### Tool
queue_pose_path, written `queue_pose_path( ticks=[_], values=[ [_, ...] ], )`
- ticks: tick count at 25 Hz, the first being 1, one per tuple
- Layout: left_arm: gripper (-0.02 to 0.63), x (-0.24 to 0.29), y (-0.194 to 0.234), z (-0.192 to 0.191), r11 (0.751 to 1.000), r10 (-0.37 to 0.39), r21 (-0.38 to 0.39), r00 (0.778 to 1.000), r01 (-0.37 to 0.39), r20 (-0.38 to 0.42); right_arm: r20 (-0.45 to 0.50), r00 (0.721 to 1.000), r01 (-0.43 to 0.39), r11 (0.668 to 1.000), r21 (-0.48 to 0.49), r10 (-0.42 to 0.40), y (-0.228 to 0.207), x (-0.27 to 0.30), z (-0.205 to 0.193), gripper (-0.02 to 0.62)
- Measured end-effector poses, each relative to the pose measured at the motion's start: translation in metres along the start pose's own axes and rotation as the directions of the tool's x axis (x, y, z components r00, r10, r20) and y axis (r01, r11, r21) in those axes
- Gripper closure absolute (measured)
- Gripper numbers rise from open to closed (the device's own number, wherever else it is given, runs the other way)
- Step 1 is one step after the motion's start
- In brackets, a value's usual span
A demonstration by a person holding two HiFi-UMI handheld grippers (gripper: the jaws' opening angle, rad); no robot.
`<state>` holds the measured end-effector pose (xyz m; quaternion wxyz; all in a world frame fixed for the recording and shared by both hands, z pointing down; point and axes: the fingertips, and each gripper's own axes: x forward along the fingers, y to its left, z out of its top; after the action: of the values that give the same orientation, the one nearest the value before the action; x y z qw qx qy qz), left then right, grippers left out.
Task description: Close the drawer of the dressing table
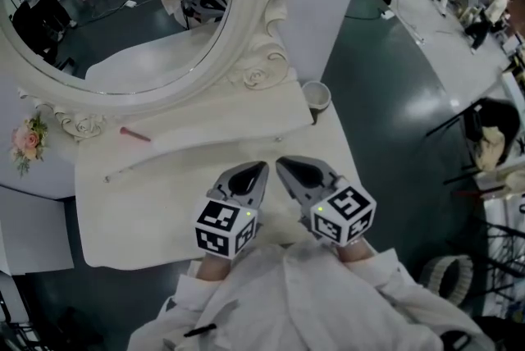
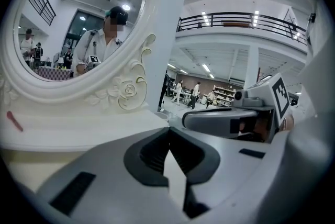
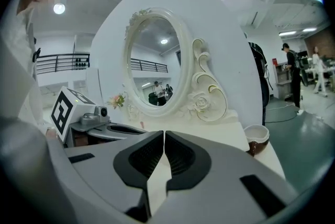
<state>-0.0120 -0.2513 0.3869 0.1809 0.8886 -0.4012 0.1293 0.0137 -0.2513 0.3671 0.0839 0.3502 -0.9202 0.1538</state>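
The left gripper (image 1: 259, 169) and right gripper (image 1: 283, 165) hovered side by side (tips nearly touching) over the white dressing table (image 1: 148, 202). Both claws were clenched, empty.

the person wears a white long-sleeved top (image 1: 312, 304) with loose, creased sleeves. the left gripper (image 1: 262, 167) and right gripper (image 1: 280, 164) are light grey tapering shells with dark ribbed pads (image 2: 152, 154). each carries a white cube (image 1: 225, 228) bearing black square markers and a small green light.
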Motion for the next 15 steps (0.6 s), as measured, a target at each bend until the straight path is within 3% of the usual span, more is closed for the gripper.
queue_pose_path(
  ticks=[4, 15],
  values=[
    [0.6, 0.002, -0.005, 0.001, 1.0, -0.021, -0.014, 1.0, 0.021, 0.009, -0.004, 1.0, -0.009, 1.0, 0.015, 0.009, -0.001, -0.003, -0.006, 0.581],
    [0.6, 0.008, -0.009, -0.017, 0.999, -0.042, -0.023, 0.997, 0.041, -0.059, -0.047, 0.999, -0.018, 1.0, 0.025, 0.019, -0.001, -0.003, -0.021, 0.586]
  ],
)
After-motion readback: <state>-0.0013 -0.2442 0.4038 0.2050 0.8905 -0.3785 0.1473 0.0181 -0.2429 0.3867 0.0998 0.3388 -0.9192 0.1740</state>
